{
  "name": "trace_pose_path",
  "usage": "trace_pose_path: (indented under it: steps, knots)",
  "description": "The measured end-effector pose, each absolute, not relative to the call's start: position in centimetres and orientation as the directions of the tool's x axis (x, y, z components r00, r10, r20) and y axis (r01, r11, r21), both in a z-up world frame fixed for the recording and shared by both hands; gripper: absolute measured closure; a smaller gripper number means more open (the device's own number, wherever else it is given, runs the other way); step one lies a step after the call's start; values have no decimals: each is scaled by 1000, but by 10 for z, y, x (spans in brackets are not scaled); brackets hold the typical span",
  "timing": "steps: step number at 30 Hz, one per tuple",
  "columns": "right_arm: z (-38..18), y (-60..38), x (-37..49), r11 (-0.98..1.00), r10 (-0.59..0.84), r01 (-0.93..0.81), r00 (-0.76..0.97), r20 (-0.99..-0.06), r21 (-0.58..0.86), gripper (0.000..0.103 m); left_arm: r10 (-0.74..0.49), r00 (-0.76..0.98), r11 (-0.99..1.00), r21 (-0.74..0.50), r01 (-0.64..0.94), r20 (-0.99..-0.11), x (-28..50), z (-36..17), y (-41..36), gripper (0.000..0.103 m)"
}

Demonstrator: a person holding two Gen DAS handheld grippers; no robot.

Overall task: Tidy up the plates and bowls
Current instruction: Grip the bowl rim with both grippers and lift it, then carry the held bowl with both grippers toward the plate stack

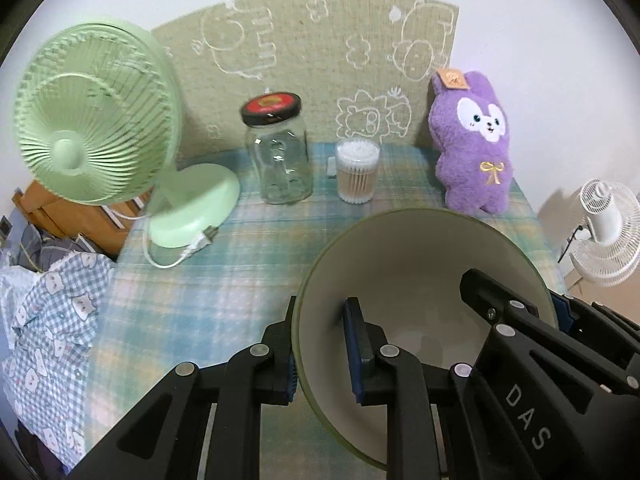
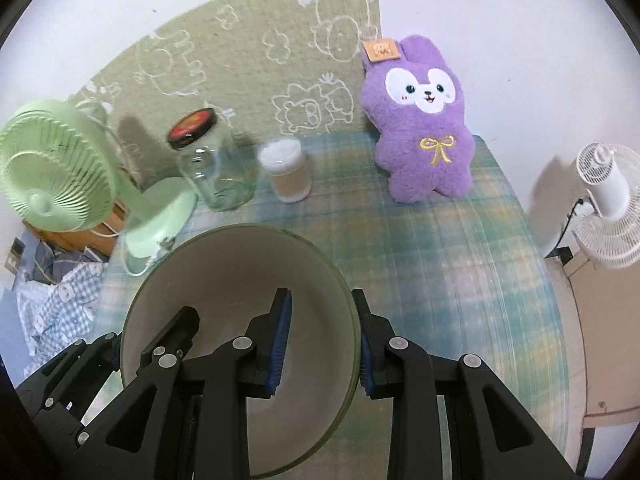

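Observation:
One bowl [image 1: 420, 264], olive green outside and cream inside, is held between both grippers above the plaid tablecloth [image 1: 224, 280]. My left gripper [image 1: 320, 312] is shut on the bowl's left wall, one blue pad inside and one outside. My right gripper [image 2: 322, 304] is shut on the right wall of the bowl [image 2: 240, 272] in the same way. Each wrist view also shows the other gripper across the rim: the right gripper [image 1: 532, 300] and the left gripper [image 2: 132, 336]. The bowl is empty. No plate is in view.
A green desk fan [image 1: 92, 120] stands at the table's back left, its cable on the cloth. A lidded glass jar [image 1: 280, 160], a cotton swab tub [image 1: 357, 172] and a purple plush rabbit [image 1: 472, 144] line the back. A white fan [image 1: 604, 232] stands beyond the right edge; clothes [image 1: 52, 312] lie left.

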State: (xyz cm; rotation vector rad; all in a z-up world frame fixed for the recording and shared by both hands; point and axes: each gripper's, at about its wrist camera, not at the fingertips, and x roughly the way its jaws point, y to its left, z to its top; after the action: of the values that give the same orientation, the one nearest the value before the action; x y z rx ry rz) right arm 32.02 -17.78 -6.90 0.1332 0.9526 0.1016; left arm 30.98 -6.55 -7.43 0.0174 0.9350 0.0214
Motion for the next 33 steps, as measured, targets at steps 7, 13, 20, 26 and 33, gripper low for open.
trace_pose_path:
  steps: [7,13,20,26,33]
  knots:
    - [-42,-158,271,988,131,-20,608,-783,150,70,30,628,999,36,-3,-778,263,-48,-48,86]
    - [-24,-144,232,990,121,-20,632,-766,140,70,21,651,1000,25,-3,-758,228,-33,-33,86]
    - [-15,-128,192,992,105,-14,646,-756,126,74,11,666,1000,13,-2,-746,192,-26,-18,85]
    - [-18,-119,160,993,90,-3,648,-756,116,77,2,669,1000,9,6,-743,165,-29,-9,85]
    - [-33,-112,133,994,82,8,632,-771,113,77,3,658,1000,20,18,-753,140,-44,-1,85]
